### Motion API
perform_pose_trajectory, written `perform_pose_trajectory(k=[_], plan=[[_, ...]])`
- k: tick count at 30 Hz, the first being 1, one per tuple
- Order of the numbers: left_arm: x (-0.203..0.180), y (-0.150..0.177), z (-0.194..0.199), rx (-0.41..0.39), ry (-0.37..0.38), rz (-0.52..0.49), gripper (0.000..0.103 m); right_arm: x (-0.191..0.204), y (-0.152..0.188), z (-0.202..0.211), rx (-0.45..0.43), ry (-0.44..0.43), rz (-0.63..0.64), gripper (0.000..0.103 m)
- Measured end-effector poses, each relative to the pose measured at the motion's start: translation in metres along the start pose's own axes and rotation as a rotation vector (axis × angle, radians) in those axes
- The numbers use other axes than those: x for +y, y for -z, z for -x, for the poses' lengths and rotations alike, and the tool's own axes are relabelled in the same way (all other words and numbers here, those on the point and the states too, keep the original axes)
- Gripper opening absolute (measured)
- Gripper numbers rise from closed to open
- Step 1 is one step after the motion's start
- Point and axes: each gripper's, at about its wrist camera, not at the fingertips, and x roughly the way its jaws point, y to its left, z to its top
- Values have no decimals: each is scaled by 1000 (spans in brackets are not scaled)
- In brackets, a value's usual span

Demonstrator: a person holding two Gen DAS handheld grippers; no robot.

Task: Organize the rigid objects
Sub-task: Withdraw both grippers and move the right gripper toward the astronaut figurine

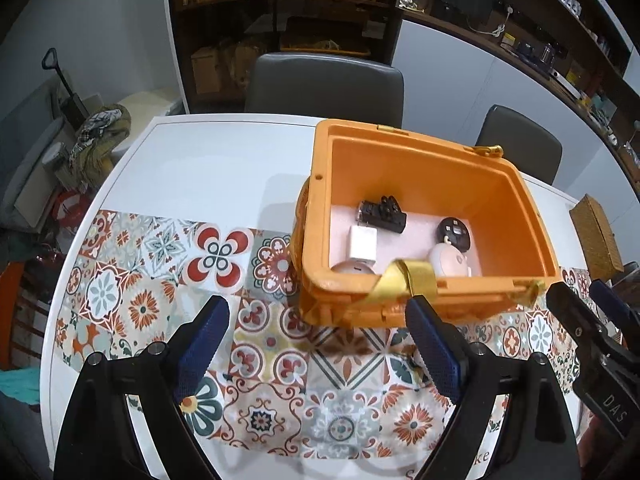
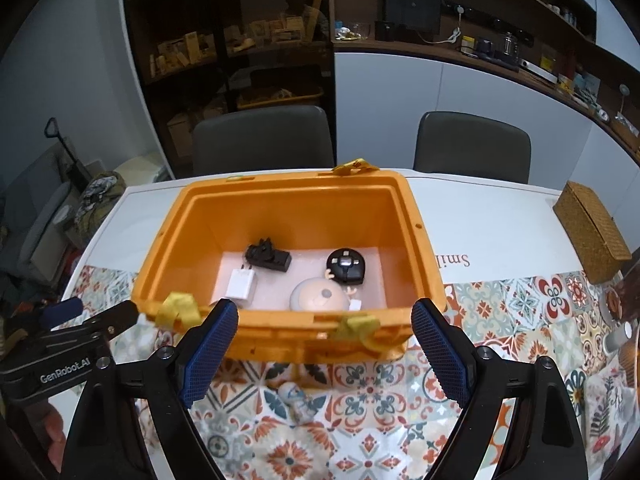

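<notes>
An open orange plastic box (image 2: 288,216) sits on the white table (image 1: 208,152) with its patterned tile runner (image 1: 160,264), holding a black adapter (image 2: 267,258), white cube charger (image 2: 241,285), round black gadget (image 2: 346,266) and pale dome toy (image 2: 319,295). Both the left gripper (image 1: 316,340) and right gripper (image 2: 325,344) hover near its front wall, fingers spread and empty.

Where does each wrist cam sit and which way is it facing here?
Left wrist: on the left gripper, angled down over the patterned table mat, orange box ahead to its right; own open fingers show, and the right gripper at the right edge.
Right wrist: on the right gripper, angled down straight into the box; own open fingers show, the left gripper and a fingertip at lower left.
Shared: box, white charger, two chairs.
</notes>
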Motion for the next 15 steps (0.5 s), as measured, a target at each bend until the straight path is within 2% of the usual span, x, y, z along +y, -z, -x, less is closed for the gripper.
perform_pose_trajectory(k=[9,15], plan=[[2,31,8,-20,-79,-23,93,1,32,-5,26,-59,2,87],[8,49,-6,22,-70,5,93,5,52,-13,44,-76,18,83]])
